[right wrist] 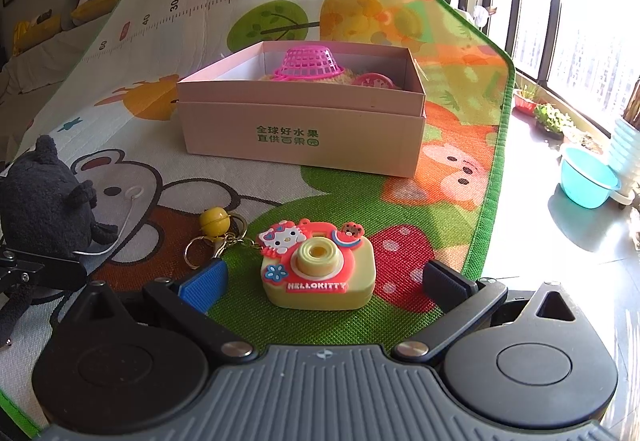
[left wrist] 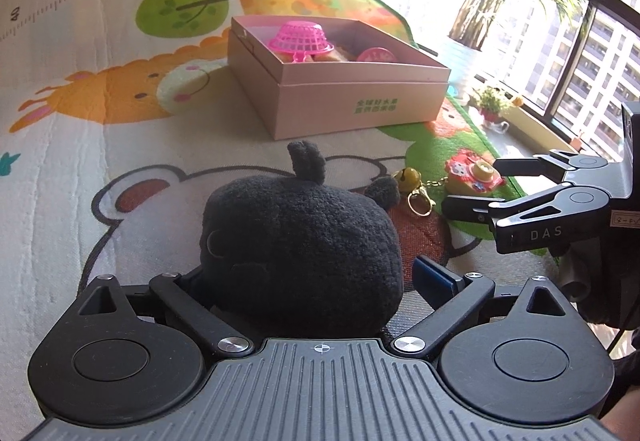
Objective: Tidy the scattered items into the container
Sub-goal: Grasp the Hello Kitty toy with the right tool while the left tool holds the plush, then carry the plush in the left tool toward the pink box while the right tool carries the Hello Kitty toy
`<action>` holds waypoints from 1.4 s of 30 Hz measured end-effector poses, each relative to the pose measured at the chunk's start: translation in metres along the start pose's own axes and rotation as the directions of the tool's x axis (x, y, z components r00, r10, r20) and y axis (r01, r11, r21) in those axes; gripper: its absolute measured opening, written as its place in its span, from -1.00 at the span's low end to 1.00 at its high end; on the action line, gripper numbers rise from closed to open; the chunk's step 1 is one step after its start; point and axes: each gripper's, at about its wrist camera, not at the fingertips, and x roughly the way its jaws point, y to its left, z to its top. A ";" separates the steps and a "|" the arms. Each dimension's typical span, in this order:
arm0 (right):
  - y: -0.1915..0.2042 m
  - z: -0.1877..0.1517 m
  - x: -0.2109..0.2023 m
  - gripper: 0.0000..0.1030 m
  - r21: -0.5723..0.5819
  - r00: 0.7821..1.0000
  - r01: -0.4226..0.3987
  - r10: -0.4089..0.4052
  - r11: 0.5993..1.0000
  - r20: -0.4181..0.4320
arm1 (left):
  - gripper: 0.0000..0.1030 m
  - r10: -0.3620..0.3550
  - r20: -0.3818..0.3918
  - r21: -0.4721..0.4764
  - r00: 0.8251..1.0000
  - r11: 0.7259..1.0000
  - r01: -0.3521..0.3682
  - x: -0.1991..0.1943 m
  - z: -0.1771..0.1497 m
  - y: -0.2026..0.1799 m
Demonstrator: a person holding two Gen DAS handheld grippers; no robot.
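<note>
A colourful cartoon-printed foam play mat (right wrist: 280, 21) with a green border covers the floor, and everything sits relative to the pale pink open cardboard box (right wrist: 304, 129) with green printed characters standing near its middle. Inside the box an upturned pink plastic mesh basket (right wrist: 310, 61) rests on something tan, with a round pink toy (right wrist: 374, 81) just beside it; what lies beneath them is hard to make out.

In front of the box and to its left sits a black plush toy (left wrist: 300, 253) with small ears. It lies between the wide-spread jaws of the left gripper (left wrist: 308, 281); only one blue pad shows, and it appears to stand clear of the fur.

In front of the box on the right, a yellow and red rubber toy camera (right wrist: 320, 273) marked HELLOKITTY lies on the green patch of the mat. The right gripper (right wrist: 320, 285) straddles it with jaws wide, both blue pads well apart from its sides.

Between the plush and the camera, nearer the camera, a small yellow bell (right wrist: 214, 221) on a gold keyring chain (right wrist: 224, 243) lies on the mat.
</note>
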 end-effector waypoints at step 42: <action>0.026 0.005 -0.073 0.09 -0.027 0.997 -0.012 0.014 1.000 0.074 | 0.63 0.000 0.051 0.120 0.999 0.993 -0.006 -0.031 0.004 -0.039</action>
